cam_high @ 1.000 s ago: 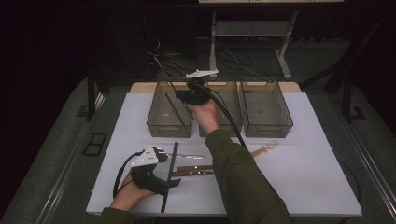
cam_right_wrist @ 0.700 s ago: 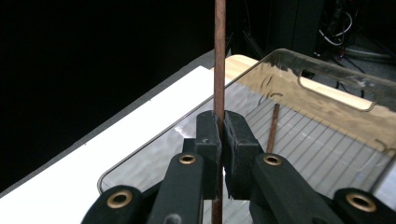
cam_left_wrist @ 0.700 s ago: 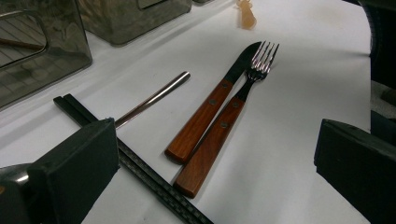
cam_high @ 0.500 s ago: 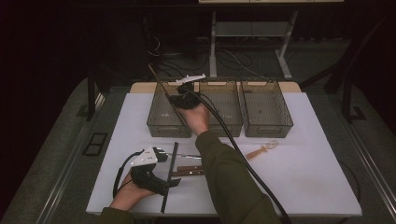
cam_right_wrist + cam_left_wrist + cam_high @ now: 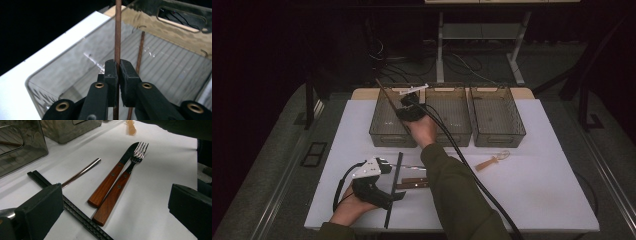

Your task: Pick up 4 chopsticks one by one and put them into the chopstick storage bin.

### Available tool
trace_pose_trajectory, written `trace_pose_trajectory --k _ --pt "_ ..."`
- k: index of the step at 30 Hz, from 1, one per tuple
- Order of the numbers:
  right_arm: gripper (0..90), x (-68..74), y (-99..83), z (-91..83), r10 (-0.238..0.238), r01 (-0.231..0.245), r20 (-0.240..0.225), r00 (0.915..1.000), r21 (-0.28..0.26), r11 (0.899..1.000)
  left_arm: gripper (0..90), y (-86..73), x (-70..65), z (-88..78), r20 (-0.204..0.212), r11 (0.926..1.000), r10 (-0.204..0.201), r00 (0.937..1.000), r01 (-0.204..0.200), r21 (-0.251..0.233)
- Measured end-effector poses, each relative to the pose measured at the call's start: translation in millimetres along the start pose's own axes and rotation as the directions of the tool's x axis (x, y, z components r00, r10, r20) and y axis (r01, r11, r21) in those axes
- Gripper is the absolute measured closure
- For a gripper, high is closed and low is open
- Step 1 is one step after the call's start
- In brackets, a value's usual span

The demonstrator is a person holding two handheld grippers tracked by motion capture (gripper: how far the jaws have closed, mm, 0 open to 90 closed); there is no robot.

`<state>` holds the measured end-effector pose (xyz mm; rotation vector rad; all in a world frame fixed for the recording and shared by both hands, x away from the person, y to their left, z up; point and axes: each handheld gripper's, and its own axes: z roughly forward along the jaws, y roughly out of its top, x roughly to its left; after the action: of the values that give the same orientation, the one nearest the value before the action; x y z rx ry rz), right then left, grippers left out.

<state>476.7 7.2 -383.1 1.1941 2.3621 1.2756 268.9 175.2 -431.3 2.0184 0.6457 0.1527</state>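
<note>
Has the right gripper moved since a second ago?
Yes. The right gripper, holding a brown chopstick, went left from the middle bin to over the left bin.

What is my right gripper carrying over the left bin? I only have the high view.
Observer: A thin brown chopstick, upright between the right gripper pads; its jaws have just been opening.
Operator: Anything in the bin already?
Observer: Yes, a second brown stick lies on the ribbed floor of the left bin.
Operator: And the left gripper?
Observer: The left gripper is open, holding nothing; a wooden-handled knife and fork lie side by side ahead of it.
</note>
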Motion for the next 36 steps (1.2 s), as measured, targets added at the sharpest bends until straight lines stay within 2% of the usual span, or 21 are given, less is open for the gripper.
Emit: trace_pose_trajectory --k 6,11,15,20,28,36 --pt "63.0 -1.8 0.6 -4.7 -0.026 0.026 -0.001 0.9997 -0.007 1.0 0.0 0.0 0.3 0.1 -0.001 1.0 0.0 1.0 0.0 0.001" --pt "51.6 -3.8 0.7 -12.9 -0.058 0.058 -0.003 0.9983 0.011 0.998 0.0 -0.1 0.7 0.0 -0.004 1.0 0.006 1.0 -0.006 0.003" --pt "44.1 -7.7 -1.9 -23.1 -0.055 0.056 -0.032 0.998 0.022 0.998 0.0 -0.2 0.5 0.1 -0.007 1.0 0.002 1.0 -0.002 0.005" --pt "38.8 -12.8 -7.8 -39.8 -0.071 0.072 -0.065 0.9954 0.014 0.997 0.0 -0.4 0.1 0.4 -0.012 1.0 0.003 0.9999 -0.003 0.008" --pt "31.4 -24.2 -23.4 -70.6 -0.087 0.088 -0.083 0.9928 0.006 0.996 0.0 -0.5 -0.1 1.2 -0.02 1.0 0.006 0.9998 -0.006 0.006" --pt "26.7 -35.8 -40.0 -102.2 -0.113 0.112 -0.078 0.9905 -0.026 0.993 0.0 -1.1 -0.6 2.0 -0.024 1.0 -0.001 0.9997 0.001 0.005"
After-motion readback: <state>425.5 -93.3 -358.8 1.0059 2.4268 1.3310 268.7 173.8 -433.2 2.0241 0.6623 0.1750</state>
